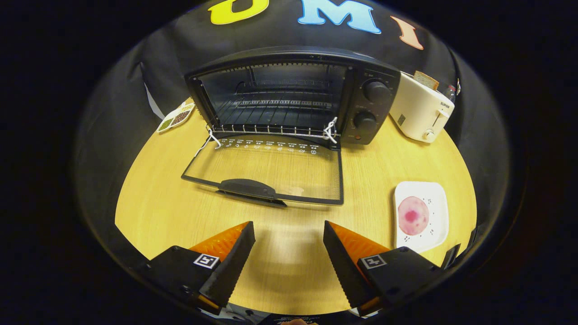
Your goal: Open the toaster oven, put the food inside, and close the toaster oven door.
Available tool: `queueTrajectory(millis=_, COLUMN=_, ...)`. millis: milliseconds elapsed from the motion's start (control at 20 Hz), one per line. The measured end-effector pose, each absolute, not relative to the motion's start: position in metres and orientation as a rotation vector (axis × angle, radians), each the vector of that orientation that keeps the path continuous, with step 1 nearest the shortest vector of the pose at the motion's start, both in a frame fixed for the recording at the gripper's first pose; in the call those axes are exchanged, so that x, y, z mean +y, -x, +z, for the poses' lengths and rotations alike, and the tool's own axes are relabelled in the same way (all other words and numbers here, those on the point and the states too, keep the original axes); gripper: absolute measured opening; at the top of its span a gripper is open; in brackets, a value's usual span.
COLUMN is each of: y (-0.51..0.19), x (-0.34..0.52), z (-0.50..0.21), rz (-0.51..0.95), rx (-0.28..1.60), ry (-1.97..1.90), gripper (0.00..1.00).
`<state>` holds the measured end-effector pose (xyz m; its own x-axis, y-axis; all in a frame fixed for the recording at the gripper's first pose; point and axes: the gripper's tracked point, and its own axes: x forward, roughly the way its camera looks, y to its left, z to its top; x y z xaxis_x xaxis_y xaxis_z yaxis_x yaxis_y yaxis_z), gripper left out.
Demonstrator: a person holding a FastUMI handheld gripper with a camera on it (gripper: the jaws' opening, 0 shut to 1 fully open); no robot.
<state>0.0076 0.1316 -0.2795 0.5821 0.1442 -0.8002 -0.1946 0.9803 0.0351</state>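
A black toaster oven (361, 97) stands at the back of the round wooden table. Its glass door (266, 169) is folded fully down and lies flat on the table, handle (246, 186) towards me. Inside, the wire rack (275, 115) is bare. The food, a round pink slice (412, 215), lies on a white square plate (440, 198) to the right of my right finger. My gripper (289, 230) is open above the table, a short way in front of the door handle, with nothing between its fingers.
A cream pop-up toaster (417, 113) with a slice of bread in its slot stands right of the oven. A small dish of seeds (175, 117) sits at the oven's left. The table edge (124, 203) curves close on both sides.
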Motion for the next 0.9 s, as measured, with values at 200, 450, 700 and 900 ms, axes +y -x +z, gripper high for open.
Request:
queueTrajectory(millis=200, y=0.000, x=0.087, z=-0.253, rz=0.181, rx=0.878, ry=0.077, gripper=0.98)
queueTrajectory(millis=450, y=0.002, x=0.022, z=-0.230, rz=0.128, rx=0.848, ry=0.075, gripper=0.97)
queueTrajectory(millis=700, y=-0.012, x=-0.034, z=-0.228, rz=0.086, rx=0.858, ry=0.030, gripper=0.98)
queueTrajectory(millis=900, y=-0.032, x=-0.077, z=-0.236, rz=0.075, rx=0.882, ry=0.029, gripper=0.98)
